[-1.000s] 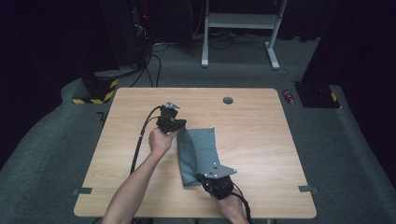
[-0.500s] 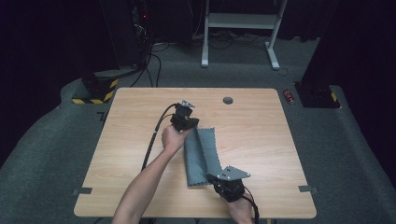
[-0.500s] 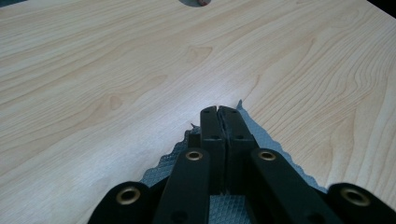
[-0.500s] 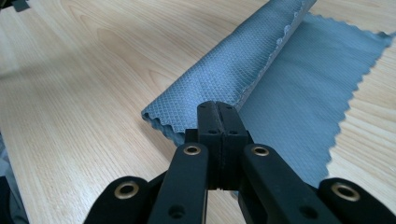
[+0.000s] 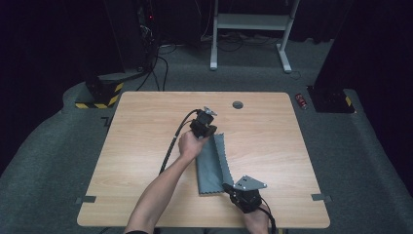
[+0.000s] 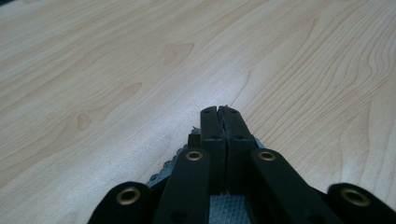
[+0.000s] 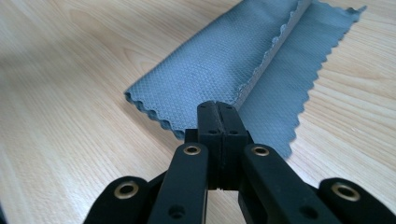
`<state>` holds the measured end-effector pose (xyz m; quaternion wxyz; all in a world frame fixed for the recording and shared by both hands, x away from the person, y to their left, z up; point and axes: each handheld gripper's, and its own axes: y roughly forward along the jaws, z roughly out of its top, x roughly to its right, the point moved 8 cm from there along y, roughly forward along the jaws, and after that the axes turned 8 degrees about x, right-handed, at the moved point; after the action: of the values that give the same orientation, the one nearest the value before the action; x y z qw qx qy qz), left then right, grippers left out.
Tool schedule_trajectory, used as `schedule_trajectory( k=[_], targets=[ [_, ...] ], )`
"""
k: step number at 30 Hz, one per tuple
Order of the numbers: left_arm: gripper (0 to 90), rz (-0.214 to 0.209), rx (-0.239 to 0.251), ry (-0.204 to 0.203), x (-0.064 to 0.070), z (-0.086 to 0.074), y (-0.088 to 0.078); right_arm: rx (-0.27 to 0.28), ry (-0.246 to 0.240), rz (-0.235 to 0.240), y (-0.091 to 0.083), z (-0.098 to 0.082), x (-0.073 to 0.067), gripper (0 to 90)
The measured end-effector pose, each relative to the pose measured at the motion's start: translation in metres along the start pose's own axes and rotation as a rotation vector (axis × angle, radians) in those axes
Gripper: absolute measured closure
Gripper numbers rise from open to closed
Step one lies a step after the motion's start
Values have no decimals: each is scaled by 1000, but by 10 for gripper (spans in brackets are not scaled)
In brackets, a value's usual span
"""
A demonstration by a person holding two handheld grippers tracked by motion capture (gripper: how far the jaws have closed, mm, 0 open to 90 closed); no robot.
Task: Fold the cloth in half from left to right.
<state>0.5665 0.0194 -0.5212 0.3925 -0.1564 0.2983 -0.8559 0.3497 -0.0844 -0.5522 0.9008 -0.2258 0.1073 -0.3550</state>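
A grey cloth (image 5: 212, 163) with zigzag edges lies lengthwise on the wooden table (image 5: 146, 146), folded so that one layer covers part of the other. My left gripper (image 5: 212, 136) is at the cloth's far end and is shut on its edge. In the left gripper view the jaws (image 6: 218, 110) are pressed together with grey cloth (image 6: 225, 209) beneath them. My right gripper (image 5: 227, 186) is at the near end. In the right gripper view its jaws (image 7: 217, 105) are shut where the top layer's edge of the cloth (image 7: 210, 70) runs in.
A small round grommet (image 5: 237, 104) sits near the table's far edge. On the grey floor beyond are a red item (image 5: 302, 100), a black-and-yellow block (image 5: 100, 92) with cables, and a white frame (image 5: 251, 22). Tape marks (image 5: 317, 197) sit by the near corners.
Both grippers have shifted to the right with the cloth's edge, the left one farther. The cloth now looks narrower, with its top layer drawn across.
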Motion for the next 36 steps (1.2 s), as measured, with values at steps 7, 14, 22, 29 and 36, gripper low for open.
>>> schedule_trajectory(
  k=[7, 14, 22, 29, 36],
  targets=[
    [889, -6, -15, -11, 4, -3, 11, -12, 6, -15, -2, -6, 4, 900],
    [889, -8, -33, -9, 9, -5, 23, -34, 33, -22, -3, -12, 8, 899],
    [885, -1, -39, -11, 11, -6, 33, -51, 65, -27, -2, -19, 14, 899],
    [854, 15, -45, -24, 10, -9, 41, -75, 84, -34, -2, -24, 19, 895],
    [640, 16, -10, -21, 7, -2, 23, -81, 102, -55, -3, -25, 25, 813]
  ],
)
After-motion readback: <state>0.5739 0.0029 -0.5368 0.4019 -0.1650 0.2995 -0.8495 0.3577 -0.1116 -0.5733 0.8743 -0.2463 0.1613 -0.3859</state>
